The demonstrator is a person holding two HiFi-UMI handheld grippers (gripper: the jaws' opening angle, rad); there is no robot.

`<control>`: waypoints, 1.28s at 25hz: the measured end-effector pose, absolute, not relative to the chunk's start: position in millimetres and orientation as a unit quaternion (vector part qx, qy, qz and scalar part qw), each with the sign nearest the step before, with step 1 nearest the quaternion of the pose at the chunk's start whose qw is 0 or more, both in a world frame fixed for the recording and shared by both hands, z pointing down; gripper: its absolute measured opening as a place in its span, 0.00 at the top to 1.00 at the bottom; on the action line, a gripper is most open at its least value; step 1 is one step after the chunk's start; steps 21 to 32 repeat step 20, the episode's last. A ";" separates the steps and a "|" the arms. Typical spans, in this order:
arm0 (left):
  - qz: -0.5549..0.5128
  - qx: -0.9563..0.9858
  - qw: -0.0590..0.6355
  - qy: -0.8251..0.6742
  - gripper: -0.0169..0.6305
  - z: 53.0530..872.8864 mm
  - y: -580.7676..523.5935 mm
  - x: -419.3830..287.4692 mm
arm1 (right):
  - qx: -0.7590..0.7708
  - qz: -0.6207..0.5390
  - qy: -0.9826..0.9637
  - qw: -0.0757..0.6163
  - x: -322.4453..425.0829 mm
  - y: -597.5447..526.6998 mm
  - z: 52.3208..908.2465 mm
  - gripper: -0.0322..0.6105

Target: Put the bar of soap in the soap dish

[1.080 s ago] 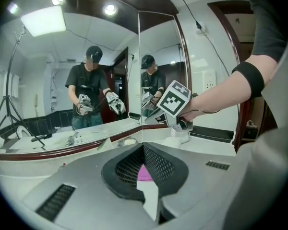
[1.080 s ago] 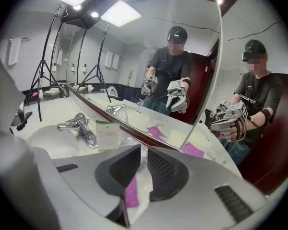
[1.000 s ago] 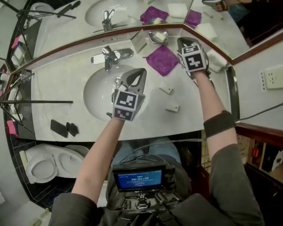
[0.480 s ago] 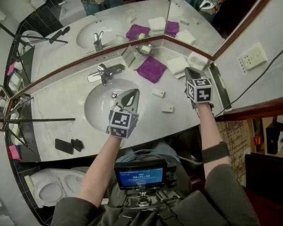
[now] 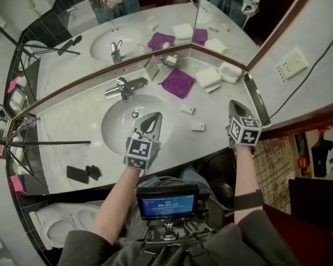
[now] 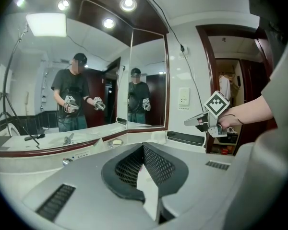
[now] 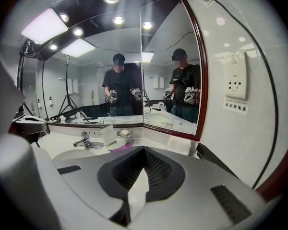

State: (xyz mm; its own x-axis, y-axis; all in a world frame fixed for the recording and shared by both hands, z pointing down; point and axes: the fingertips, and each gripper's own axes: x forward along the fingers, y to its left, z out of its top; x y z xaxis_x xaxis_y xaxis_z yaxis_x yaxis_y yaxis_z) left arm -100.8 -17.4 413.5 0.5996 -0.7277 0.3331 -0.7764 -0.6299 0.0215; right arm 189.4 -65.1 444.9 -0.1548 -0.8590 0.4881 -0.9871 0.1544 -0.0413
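Observation:
The silver soap dish [image 5: 170, 60] stands in the back corner of the counter by the mirror, with a pale bar of soap [image 5: 171, 58] lying in it. The dish also shows small in the left gripper view [image 6: 116, 142] and the right gripper view [image 7: 125, 133]. My left gripper [image 5: 155, 116] hovers over the front of the sink basin [image 5: 115, 127], shut and empty [image 6: 144, 148]. My right gripper [image 5: 233, 103] is at the counter's right front edge, far from the dish, shut with nothing in it [image 7: 144, 150].
A purple cloth [image 5: 178, 82] lies in front of the dish, with folded white towels [image 5: 208, 77] to its right. Two small white boxes [image 5: 187, 109] lie right of the basin. The faucet [image 5: 124, 86] is behind the basin. Black items [image 5: 77, 174] sit at the front left.
My right gripper has drawn back from beside the purple cloth to the counter's right front edge. The left gripper has pulled back a little toward the front of the basin.

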 end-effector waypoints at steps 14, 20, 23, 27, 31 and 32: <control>0.158 0.895 0.080 -0.409 0.97 415.4 2.5 -104.8 | 0.637 0.184 -0.732 0.155 200.8 -32.4 438.6 0.93; 0.163 0.895 0.085 -0.407 0.97 419.3 4.7 -106.5 | 0.633 0.182 -0.734 0.165 201.6 -32.1 443.0 0.93; 0.163 0.895 0.085 -0.407 0.97 419.3 4.7 -106.5 | 0.633 0.182 -0.734 0.165 201.6 -32.1 443.0 0.93; 0.163 0.895 0.085 -0.407 0.97 419.3 4.7 -106.5 | 0.633 0.182 -0.734 0.165 201.6 -32.1 443.0 0.93; 0.163 0.895 0.085 -0.407 0.97 419.3 4.7 -106.5 | 0.633 0.182 -0.734 0.165 201.6 -32.1 443.0 0.93; 0.163 0.895 0.085 -0.407 0.97 419.3 4.7 -106.5 | 0.633 0.182 -0.734 0.165 201.6 -32.1 443.0 0.93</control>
